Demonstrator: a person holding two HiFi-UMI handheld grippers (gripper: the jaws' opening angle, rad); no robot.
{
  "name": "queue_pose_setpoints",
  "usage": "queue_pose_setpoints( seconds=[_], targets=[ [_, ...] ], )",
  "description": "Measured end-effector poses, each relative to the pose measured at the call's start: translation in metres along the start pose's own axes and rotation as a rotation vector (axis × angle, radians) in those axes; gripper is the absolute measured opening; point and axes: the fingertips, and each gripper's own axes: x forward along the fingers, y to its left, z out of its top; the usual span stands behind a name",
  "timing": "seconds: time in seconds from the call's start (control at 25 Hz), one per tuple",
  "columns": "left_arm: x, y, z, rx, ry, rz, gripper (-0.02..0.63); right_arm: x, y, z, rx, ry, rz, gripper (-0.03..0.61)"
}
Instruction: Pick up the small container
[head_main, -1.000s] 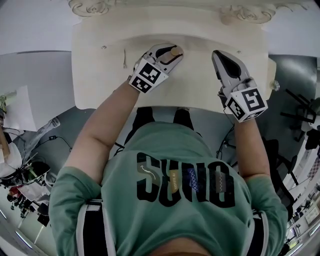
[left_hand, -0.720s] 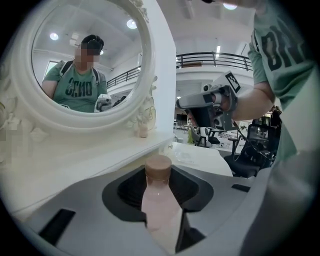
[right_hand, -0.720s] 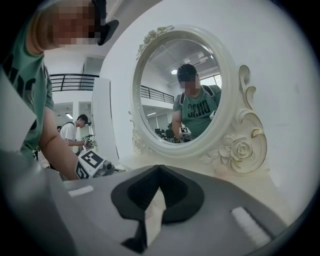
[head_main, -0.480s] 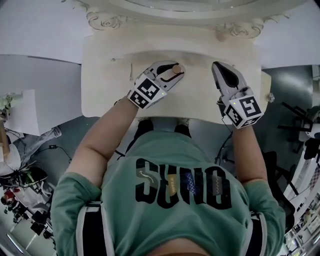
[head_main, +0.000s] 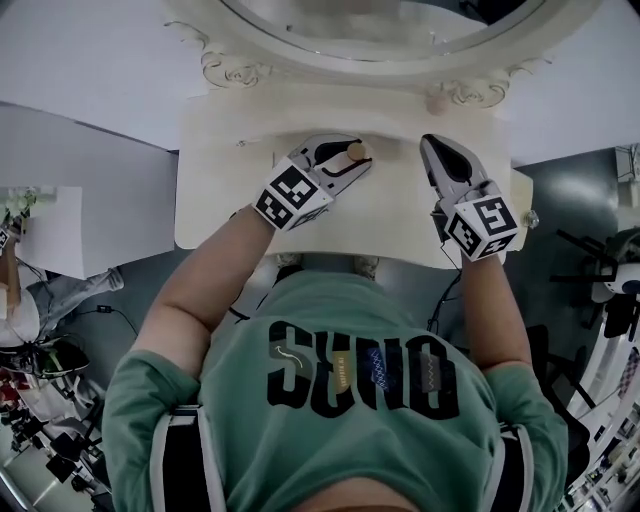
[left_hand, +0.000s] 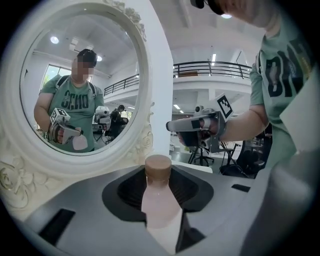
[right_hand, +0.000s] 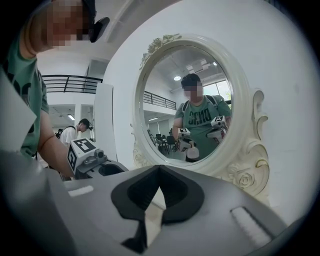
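The small container (head_main: 354, 152) is a pale pink bottle with a brown cap. It stands upright between the jaws of my left gripper (head_main: 350, 160), held above the cream dressing table (head_main: 400, 215). The left gripper view shows the bottle (left_hand: 159, 200) clamped between the dark pads, its cap sticking up past the left gripper (left_hand: 158, 175). My right gripper (head_main: 437, 148) hovers to the right of it over the table, jaws together and nothing in them. In its own view the right gripper (right_hand: 159, 170) has its tips meeting, pointed at the mirror.
An oval mirror in an ornate white frame (head_main: 240, 72) stands at the table's back edge, close ahead of both grippers (left_hand: 145, 75) (right_hand: 245, 100). The table's front edge (head_main: 300, 245) is by the person's body. Office chairs (head_main: 610, 270) and floor clutter (head_main: 40, 360) flank the table.
Both grippers have risen off the table, the left one carrying the bottle with it. The mirror has come further into the head view at the top.
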Motion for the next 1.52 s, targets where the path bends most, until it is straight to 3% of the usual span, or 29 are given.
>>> queue_pose_setpoints(
  seconds=[0.28,1.52],
  targets=[
    [-0.016,-0.001,0.038,-0.007,-0.019,-0.018,0.141,0.004,0.000,0.027,-0.002,-0.014,0.012,0.010],
    [-0.114,0.039,0.214,-0.037,-0.080,0.119,0.141,0.011,0.033,0.174,-0.112,-0.092,0.085,0.009]
  ],
)
